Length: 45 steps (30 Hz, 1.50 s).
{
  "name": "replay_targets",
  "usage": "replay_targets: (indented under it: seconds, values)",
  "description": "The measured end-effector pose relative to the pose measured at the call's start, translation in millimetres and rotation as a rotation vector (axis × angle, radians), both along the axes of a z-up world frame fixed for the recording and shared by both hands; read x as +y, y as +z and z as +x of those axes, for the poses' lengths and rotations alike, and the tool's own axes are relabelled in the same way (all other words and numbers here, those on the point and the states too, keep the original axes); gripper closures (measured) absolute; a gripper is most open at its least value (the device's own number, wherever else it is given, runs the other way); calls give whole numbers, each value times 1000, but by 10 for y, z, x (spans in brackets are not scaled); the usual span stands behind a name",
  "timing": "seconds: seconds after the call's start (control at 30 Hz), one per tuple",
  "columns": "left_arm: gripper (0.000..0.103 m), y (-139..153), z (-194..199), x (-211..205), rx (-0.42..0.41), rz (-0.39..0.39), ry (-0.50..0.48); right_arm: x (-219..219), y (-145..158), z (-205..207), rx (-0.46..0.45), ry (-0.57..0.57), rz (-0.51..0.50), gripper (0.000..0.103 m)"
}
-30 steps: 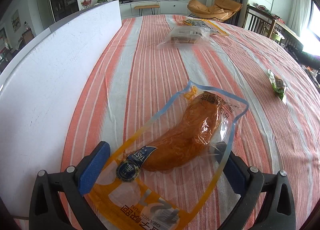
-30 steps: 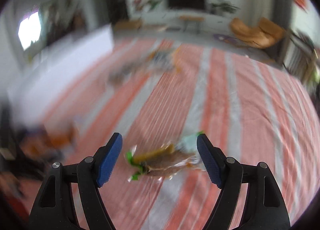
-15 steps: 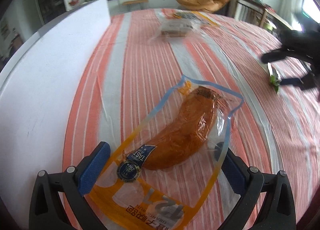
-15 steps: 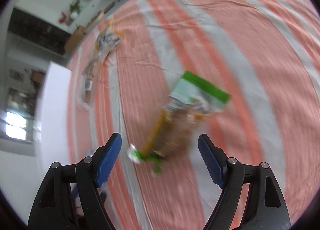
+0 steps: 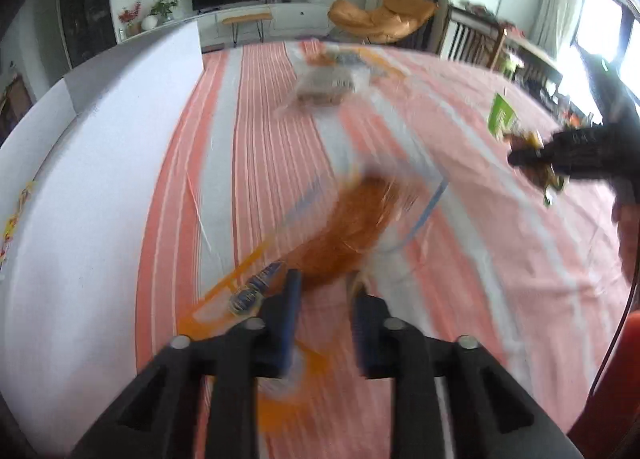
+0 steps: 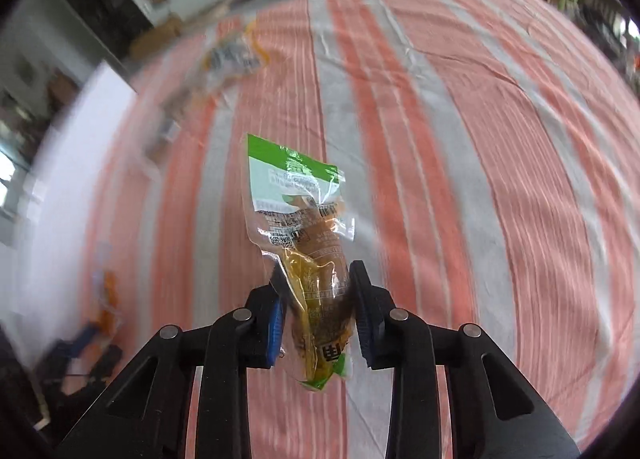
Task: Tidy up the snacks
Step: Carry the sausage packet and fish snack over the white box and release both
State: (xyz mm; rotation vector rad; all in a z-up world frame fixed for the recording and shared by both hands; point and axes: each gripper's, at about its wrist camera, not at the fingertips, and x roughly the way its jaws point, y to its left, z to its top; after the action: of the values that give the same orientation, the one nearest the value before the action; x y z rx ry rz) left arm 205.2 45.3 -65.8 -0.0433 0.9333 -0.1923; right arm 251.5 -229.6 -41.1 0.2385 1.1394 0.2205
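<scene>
The orange bread packet (image 5: 352,223), clear with orange and blue borders, is the larger snack, blurred near the striped table's (image 5: 256,131) white-boxed left edge, pinched by the left gripper (image 5: 326,313). The slim green-topped snack pouch (image 6: 304,227), brown inside, sits clamped in the right gripper (image 6: 316,313) above mid-table.

A matt woven cloth (image 6: 500,187) in orange and grey stripes, lightly creased, covered the table. The green-topped pack (image 6: 304,227) was glossy, crinkled clear plastic, as was the orange-trimmed bag (image 5: 352,227). Both grippers (image 6: 318,319) (image 5: 325,317) were matt black plastic with ribbed blue pads (image 6: 276,327) and metal screws. A smooth white board (image 5: 92,163) stood left.
</scene>
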Motion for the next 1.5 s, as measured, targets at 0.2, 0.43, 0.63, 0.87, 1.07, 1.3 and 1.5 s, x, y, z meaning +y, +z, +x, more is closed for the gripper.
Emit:
replay_targets:
  seconds: [0.2,0.43,0.63,0.87,1.07,1.3,1.5]
  values:
    - [97,75,-2,152,4,-200,64,-196,252,-225,-23,16,146,72]
    - [98,146,-103,217,5,-202,16,8,378,-310,-45,62,213,72]
    - [9,144,-95,5,33,-74,-131,-34,338,-455,-35,60,269,72]
    - [0,51,340,-25,161,0,-238,-79,358,-578,-41,85,296,72]
    - [0,-360,514,-346,236,185,-284,-101,422,-627,-70,91,330,72]
    - [45,-215,535,-290,205,91,-227,-81,461,-657,-76,95,362,72]
    - [66,44,420,-102,151,-84,-130,-13,539,-679,-79,98,395,72]
